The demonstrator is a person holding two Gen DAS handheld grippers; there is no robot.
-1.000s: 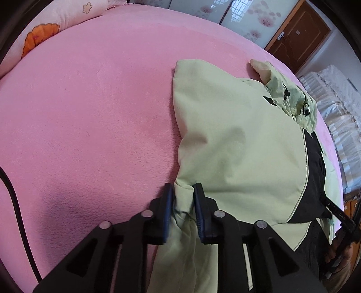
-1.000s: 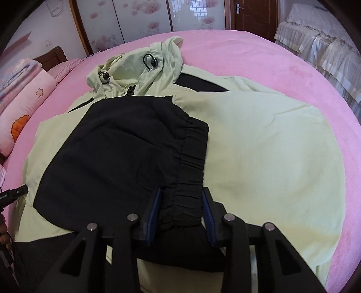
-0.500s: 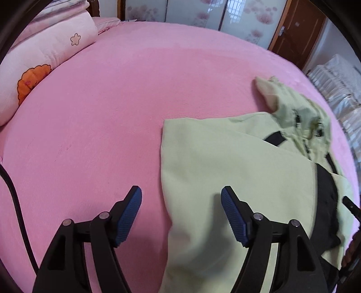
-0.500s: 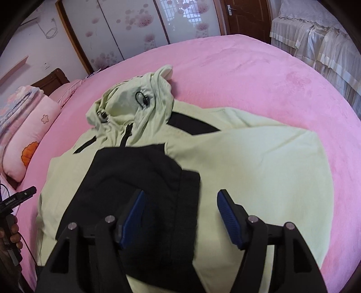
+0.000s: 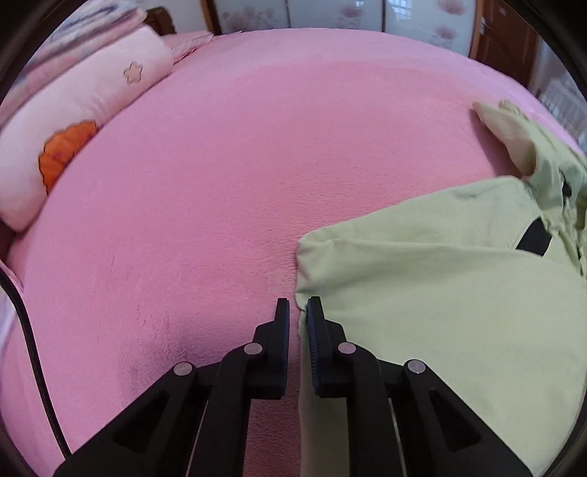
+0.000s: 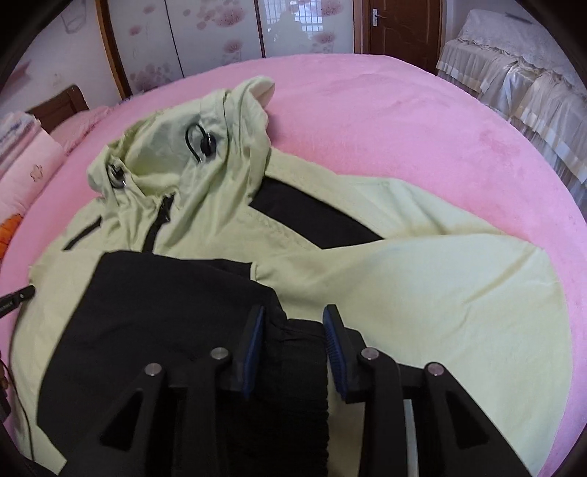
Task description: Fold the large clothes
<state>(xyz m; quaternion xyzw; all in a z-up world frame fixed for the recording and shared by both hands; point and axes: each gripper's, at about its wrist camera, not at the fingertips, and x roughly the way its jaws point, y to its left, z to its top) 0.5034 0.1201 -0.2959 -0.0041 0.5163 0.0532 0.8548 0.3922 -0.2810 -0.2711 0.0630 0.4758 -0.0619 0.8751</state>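
Both claws have just been closing after releasing: my left gripper (image 5: 298, 312) clenched empty beside the jacket (image 5: 440, 293) edge on the pink bed (image 5: 220, 183); right gripper (image 6: 293, 323) grasps its black cuff (image 6: 293, 352) again.

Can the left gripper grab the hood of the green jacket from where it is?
Probably not yet. The left gripper, just closed, sits at the jacket's near edge; the hood lies far across it. Nothing blocks the way.

Pink bedspread (image 5: 227, 176), flowered pillow (image 5: 66, 121), black cable (image 5: 33, 352), wooden door (image 6: 398, 27), frilled white bed cover (image 6: 521, 73)
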